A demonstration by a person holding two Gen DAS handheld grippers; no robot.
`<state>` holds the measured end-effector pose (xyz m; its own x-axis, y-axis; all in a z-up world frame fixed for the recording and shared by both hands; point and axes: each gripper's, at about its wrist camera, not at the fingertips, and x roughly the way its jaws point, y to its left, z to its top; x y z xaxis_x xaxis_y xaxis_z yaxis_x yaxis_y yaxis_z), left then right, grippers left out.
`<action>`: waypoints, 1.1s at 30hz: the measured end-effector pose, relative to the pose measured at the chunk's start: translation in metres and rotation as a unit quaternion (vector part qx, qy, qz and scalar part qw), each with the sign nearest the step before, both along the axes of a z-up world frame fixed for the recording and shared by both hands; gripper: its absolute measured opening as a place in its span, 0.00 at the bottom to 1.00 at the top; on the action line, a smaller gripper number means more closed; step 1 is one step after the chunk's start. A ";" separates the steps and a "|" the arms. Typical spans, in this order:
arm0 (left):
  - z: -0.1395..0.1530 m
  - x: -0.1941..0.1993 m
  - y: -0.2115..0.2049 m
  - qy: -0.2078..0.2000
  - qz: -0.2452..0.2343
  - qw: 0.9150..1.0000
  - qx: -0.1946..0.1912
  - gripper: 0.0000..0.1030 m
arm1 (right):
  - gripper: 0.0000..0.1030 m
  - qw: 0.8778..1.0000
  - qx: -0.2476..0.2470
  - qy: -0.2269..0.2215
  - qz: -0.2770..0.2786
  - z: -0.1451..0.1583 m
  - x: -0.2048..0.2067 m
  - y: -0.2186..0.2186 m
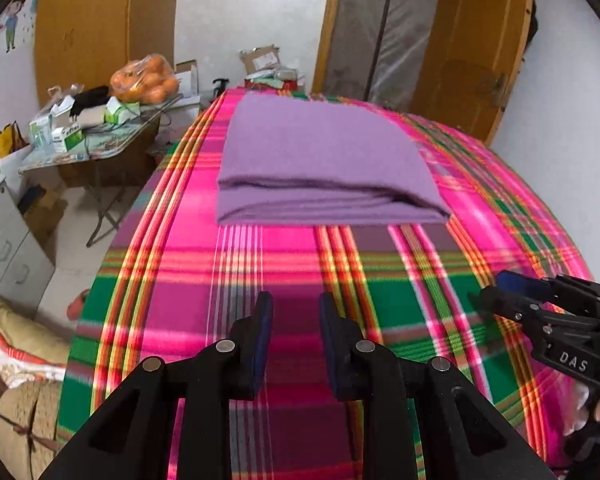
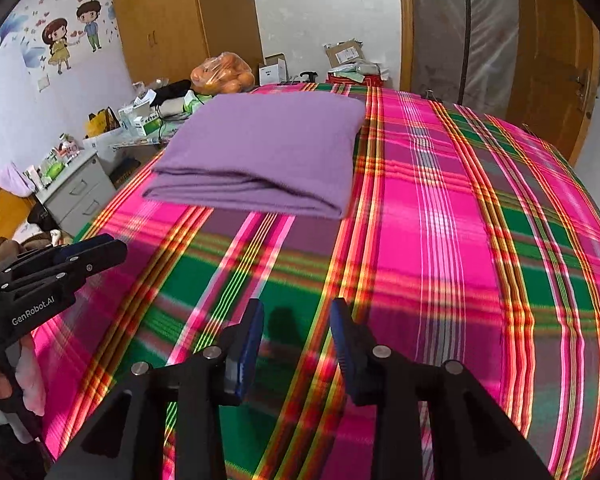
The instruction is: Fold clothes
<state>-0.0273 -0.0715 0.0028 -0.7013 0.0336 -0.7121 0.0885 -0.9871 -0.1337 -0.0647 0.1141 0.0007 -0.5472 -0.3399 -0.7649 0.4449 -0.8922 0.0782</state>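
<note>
On my right gripper, seen from the left wrist, the white letters "DAS" stand on the black body. On my left gripper, seen from the right wrist, the side reads "GenRobot.AI". The boxes on the cluttered side table carry print too small for me to read.

My left jaws stand a little apart, with nothing between the blue pads; only the plaid bed cover shows through the gap. My right jaws are somewhat wider apart and also empty, hanging over the cover without touching it.

The purple cloth lies folded into a flat rectangle on the bed, toward the far end and nearer the left edge, its layered folded edge turned toward me. Both of my grippers are well apart from it, over the near part of the bed. A bag of oranges sits on the side table beyond the bed's left edge.
</note>
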 end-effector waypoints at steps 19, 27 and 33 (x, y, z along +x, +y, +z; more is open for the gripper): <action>-0.006 -0.008 0.016 -0.034 0.005 0.998 -0.045 0.36 | 0.38 0.999 0.030 0.009 -0.003 -0.010 -0.001 -0.008; -0.006 -0.008 0.018 -0.035 0.005 0.998 -0.046 0.37 | 0.38 0.999 0.037 0.012 -0.013 -0.010 0.001 -0.011; -0.006 -0.008 0.017 -0.038 0.031 0.997 -0.051 0.37 | 0.38 0.999 0.039 0.013 -0.019 -0.009 0.000 -0.012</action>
<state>-0.0353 -0.0545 -0.0036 -0.6441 -0.0840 -0.7603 0.1559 -0.9875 -0.0230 -0.0646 0.1025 -0.0087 -0.5779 -0.2582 -0.7742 0.4123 -0.9110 -0.0040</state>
